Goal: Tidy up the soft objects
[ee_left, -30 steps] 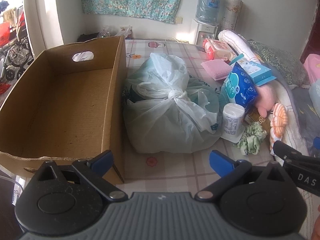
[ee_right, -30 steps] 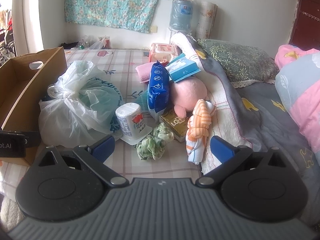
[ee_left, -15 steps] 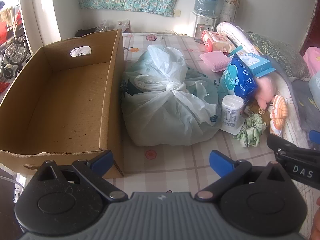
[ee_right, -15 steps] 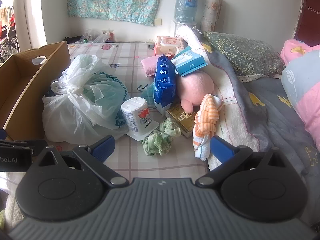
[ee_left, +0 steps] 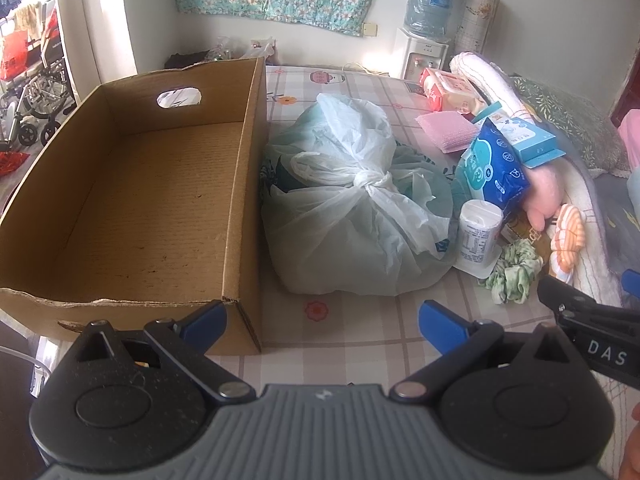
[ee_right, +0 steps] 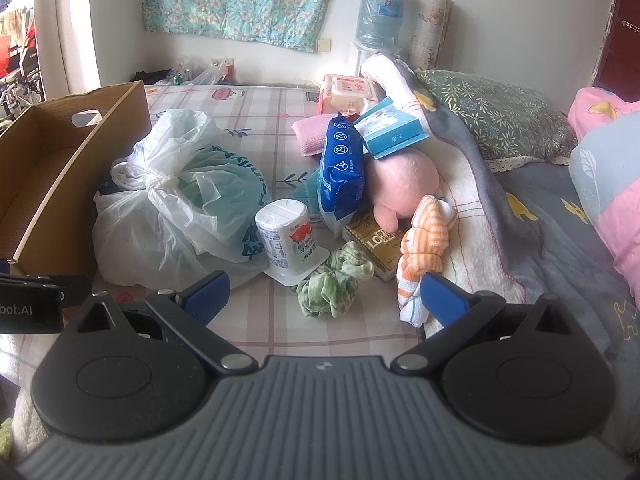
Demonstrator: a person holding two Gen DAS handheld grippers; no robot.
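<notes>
An empty cardboard box (ee_left: 132, 200) stands on the bed at the left, also in the right wrist view (ee_right: 48, 176). Beside it lies a knotted plastic bag (ee_left: 356, 216) (ee_right: 172, 208). Further right lie a green scrunchie (ee_right: 334, 280) (ee_left: 514, 270), an orange striped cloth (ee_right: 424, 248) (ee_left: 566, 236), a pink plush (ee_right: 400, 184) and a pink sponge cloth (ee_right: 310, 136). My left gripper (ee_left: 320, 318) is open and empty, low before the box corner and the bag. My right gripper (ee_right: 324, 294) is open and empty, just short of the scrunchie.
A white yogurt cup (ee_right: 286, 240), a blue wipes pack (ee_right: 342, 172), a light blue box (ee_right: 390, 128), a gold box (ee_right: 380, 240) and a tissue pack (ee_right: 350, 94) lie among the soft things. Blankets and pillows (ee_right: 520, 184) fill the right side.
Both grippers have drawn back and risen a little, so the box, bag and pile look further off. Nothing was grasped or moved.
</notes>
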